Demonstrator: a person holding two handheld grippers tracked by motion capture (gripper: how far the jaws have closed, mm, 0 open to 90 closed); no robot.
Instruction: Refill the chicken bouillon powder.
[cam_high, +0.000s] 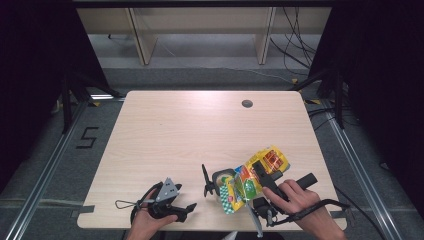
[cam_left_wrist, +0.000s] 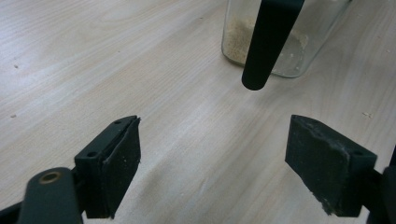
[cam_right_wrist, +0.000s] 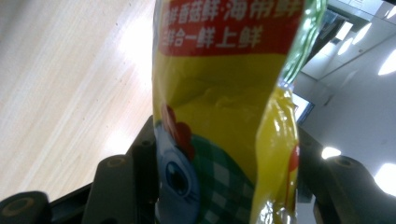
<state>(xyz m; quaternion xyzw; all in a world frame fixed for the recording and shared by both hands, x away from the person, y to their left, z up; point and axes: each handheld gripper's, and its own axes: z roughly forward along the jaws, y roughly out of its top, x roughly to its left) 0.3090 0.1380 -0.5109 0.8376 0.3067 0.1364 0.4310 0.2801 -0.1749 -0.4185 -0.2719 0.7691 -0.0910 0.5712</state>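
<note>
Glossy yellow foil, crinkled and printed, makes up the one seasoning packet (cam_right_wrist: 224, 107) clamped between the right gripper (cam_high: 256, 176) fingers, tilted over a single clear glass jar (cam_high: 223, 182) holding pale granules on the wood-grain tabletop (cam_high: 190, 135). Left gripper (cam_left_wrist: 233, 158) fingers gape wide, empty, near the jar.

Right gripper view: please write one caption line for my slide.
Right gripper clamps a yellow seasoning bag between its jaws, above the wooden table.
</note>
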